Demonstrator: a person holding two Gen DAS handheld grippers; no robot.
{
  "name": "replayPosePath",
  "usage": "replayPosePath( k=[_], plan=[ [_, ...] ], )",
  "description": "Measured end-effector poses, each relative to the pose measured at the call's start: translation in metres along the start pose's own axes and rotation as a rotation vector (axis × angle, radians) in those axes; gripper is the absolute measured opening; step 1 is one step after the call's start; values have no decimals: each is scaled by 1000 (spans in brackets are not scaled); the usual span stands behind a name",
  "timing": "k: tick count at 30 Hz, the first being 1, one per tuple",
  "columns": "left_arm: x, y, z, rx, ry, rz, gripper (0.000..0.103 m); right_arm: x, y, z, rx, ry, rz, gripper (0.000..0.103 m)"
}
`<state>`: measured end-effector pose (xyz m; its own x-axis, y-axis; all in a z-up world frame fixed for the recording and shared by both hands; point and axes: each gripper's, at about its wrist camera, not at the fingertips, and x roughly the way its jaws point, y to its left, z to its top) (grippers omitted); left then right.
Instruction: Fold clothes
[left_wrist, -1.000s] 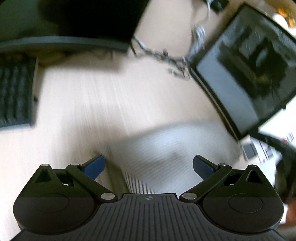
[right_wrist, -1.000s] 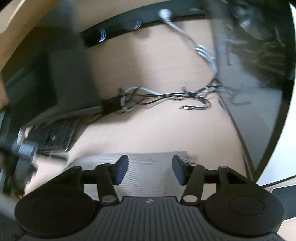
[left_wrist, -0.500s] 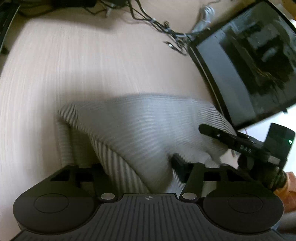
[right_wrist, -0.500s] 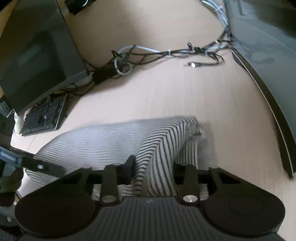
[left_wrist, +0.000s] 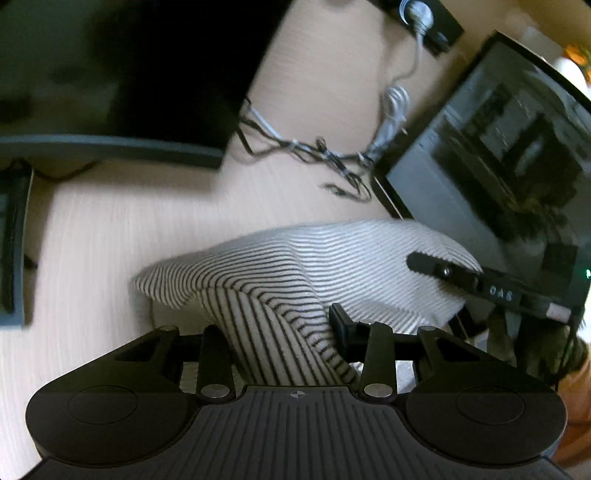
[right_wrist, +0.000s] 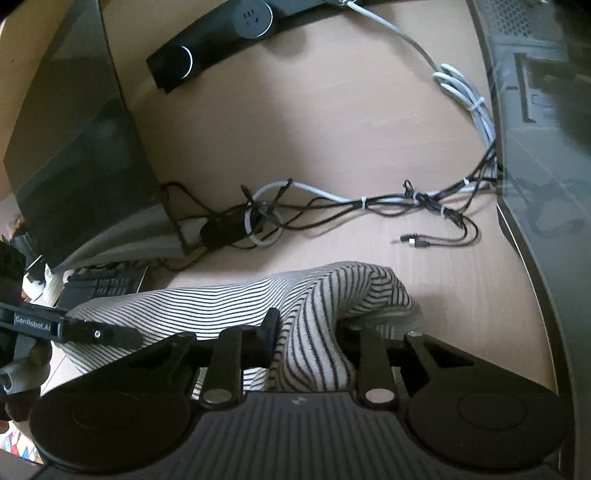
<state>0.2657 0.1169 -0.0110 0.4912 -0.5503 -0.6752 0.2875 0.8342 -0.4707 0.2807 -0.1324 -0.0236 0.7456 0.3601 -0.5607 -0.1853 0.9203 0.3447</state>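
Note:
A black-and-white striped garment (left_wrist: 369, 254) lies bunched on the light wooden desk (left_wrist: 110, 240). My left gripper (left_wrist: 280, 328) has its jaws closing on one raised fold of it, and the cloth fills the gap and hides the left finger. In the right wrist view the same garment (right_wrist: 207, 299) rises as a ridge between the jaws of my right gripper (right_wrist: 310, 332), which are also closing and pressing on it. Each gripper holds one end. A finger (left_wrist: 424, 263) of the right one shows over the cloth in the left view.
A dark monitor (left_wrist: 498, 166) stands to the right and another dark screen (left_wrist: 147, 74) at the back left. A tangle of cables (right_wrist: 332, 203) and a black power strip (right_wrist: 221, 37) lie behind the garment. A keyboard (right_wrist: 103, 286) sits at the left.
Both grippers went from open above the flat garment to pinching it. The cloth is now pulled up into folds between each pair of jaws.

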Motion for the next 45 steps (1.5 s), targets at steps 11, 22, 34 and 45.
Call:
replayPosePath(
  k=[11, 22, 34, 45],
  plan=[
    [3, 10, -57, -44, 116, 33, 42, -5, -9, -60, -3, 126, -59, 23],
    [-37, 19, -43, -26, -7, 119, 53, -33, -3, -48, -92, 79, -187, 58],
    [22, -2, -50, 6, 157, -27, 75, 19, 15, -47, -112, 60, -99, 75],
    [63, -12, -9, 70, 30, 59, 96, -14, 44, -94, -112, 91, -100, 103]
  ],
)
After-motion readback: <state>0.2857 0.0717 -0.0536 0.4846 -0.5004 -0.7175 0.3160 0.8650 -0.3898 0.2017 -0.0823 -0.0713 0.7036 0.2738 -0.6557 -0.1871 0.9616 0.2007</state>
